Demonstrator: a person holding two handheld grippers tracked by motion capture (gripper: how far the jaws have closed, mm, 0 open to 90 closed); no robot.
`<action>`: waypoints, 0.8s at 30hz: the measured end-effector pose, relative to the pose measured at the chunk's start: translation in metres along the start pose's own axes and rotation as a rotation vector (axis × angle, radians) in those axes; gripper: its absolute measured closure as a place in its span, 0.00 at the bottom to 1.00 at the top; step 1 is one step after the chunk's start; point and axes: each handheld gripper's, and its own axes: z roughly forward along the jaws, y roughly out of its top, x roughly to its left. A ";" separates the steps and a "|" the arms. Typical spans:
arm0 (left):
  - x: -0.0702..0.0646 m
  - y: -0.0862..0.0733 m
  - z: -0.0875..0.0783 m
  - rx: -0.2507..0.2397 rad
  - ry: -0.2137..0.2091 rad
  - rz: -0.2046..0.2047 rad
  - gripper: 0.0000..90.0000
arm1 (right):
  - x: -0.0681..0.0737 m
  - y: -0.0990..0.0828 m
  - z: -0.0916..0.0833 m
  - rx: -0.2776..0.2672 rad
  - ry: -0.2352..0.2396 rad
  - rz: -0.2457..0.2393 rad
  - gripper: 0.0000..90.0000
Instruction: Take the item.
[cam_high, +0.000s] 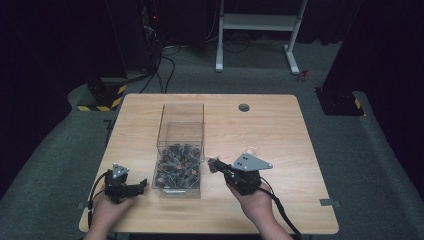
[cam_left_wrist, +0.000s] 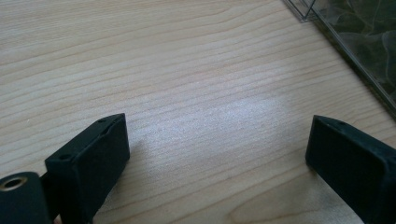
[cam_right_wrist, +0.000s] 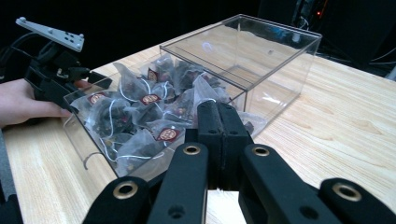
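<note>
The wooden worktop (cam_high: 280, 130) carries a clear box (cam_high: 181, 150) at its centre, its near half heaped with tea bags (cam_right_wrist: 154, 116). At the box's four o'clock, the right claw (cam_high: 214, 164) is pressed together, empty. At eight o'clock, the left claw (cam_high: 141, 185) is spread, empty.

The desk (cam_high: 280, 130) is viewed from above and well back, facing forward and down. It is seen close and low along the left hand-held gripper (cam_left_wrist: 217, 154). The clear box (cam_right_wrist: 243, 60), shared with the high view, is faced closely from the right hand-held gripper (cam_right_wrist: 218, 135)
</note>
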 end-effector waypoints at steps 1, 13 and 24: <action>0.000 0.000 0.000 0.000 0.000 0.000 0.07 | -0.001 0.000 0.000 -0.001 -0.002 -0.002 1.00; 0.000 0.000 0.000 0.003 0.000 0.004 0.07 | -0.017 -0.005 -0.005 -0.006 -0.056 0.011 1.00; 0.000 0.000 0.000 0.003 -0.001 0.004 0.07 | -0.032 -0.007 -0.009 0.013 -0.114 0.007 1.00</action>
